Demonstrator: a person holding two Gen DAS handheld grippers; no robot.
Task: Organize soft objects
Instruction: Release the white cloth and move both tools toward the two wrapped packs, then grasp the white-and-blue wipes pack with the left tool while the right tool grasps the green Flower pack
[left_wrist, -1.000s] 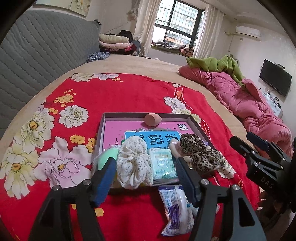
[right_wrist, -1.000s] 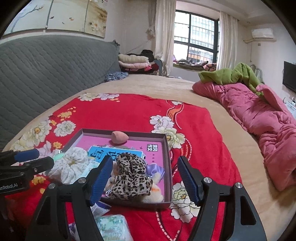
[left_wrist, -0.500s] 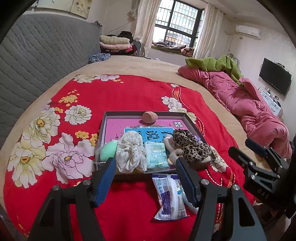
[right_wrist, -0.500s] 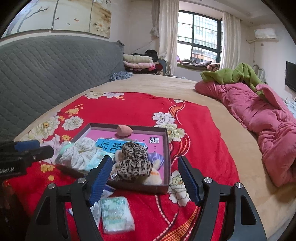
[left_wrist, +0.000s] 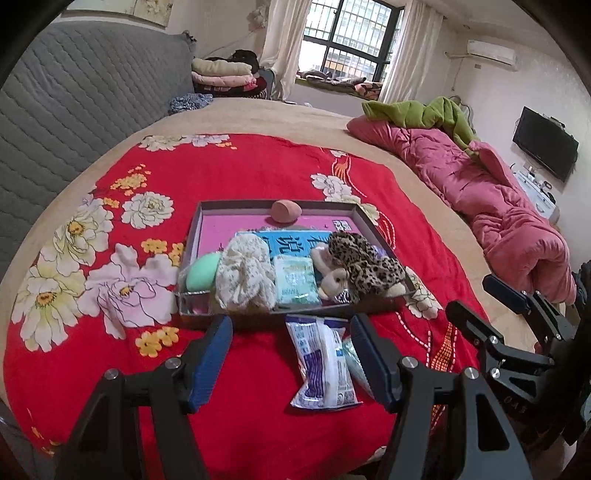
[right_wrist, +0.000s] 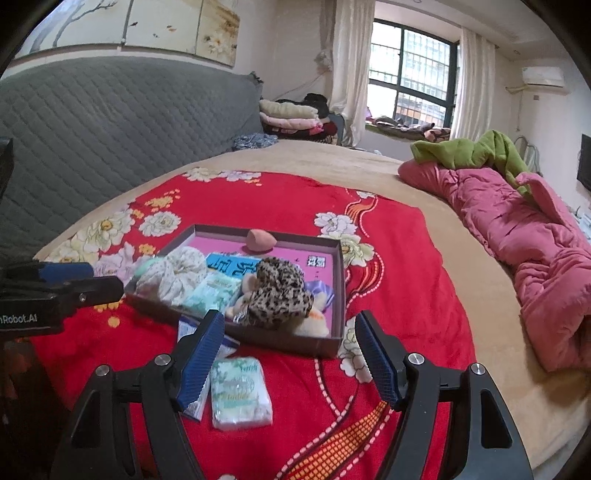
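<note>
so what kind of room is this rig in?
Almost certainly a home bedroom: a bed with a red floral blanket, a padded headboard, folded bedding by the window, and a wall TV.

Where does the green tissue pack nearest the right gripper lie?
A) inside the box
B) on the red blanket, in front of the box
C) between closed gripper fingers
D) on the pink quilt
B: the green tissue pack rests flat on the red blanket, outside the box; the right gripper is open above it.

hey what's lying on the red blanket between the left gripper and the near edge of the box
In the left wrist view, a blue-and-white packet lies on the blanket between the open left gripper and the box; a green tissue pack peeks out beside it.
</note>
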